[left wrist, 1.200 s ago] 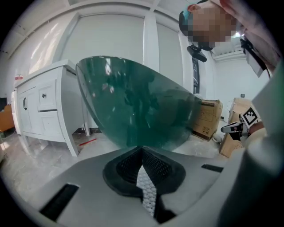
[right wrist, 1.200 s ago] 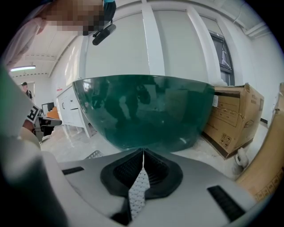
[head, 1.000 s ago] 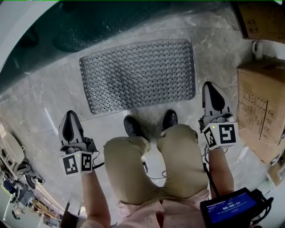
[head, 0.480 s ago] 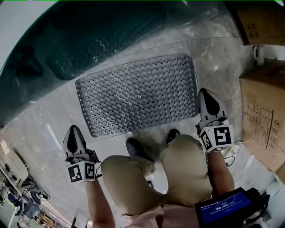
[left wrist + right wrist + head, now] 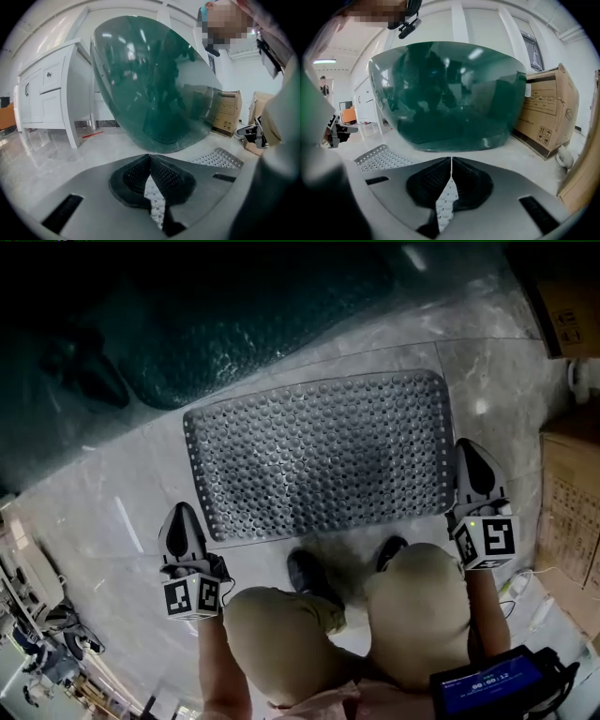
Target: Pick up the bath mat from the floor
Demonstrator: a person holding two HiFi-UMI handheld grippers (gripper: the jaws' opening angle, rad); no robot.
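The grey bath mat (image 5: 323, 456), covered in small round bumps, lies flat on the marble floor in front of the person's shoes (image 5: 309, 573). My left gripper (image 5: 182, 512) hovers just left of the mat's near left corner, jaws shut with nothing in them. My right gripper (image 5: 469, 448) sits beside the mat's right edge, also shut and empty. The left gripper view has the closed jaws (image 5: 150, 157) with the mat (image 5: 218, 158) off to the right. In the right gripper view the closed jaws (image 5: 451, 160) have the mat (image 5: 377, 158) to their left.
A dark green tub (image 5: 234, 324) stands right behind the mat and fills both gripper views. Cardboard boxes (image 5: 572, 484) line the right side. A white cabinet (image 5: 47, 93) stands to the left. A screen device (image 5: 487, 681) hangs at the person's waist.
Both grippers have drawn nearer the mat: the left toward its near left corner, the right up against its right edge. The head view has shifted forward. Jaws stayed shut.
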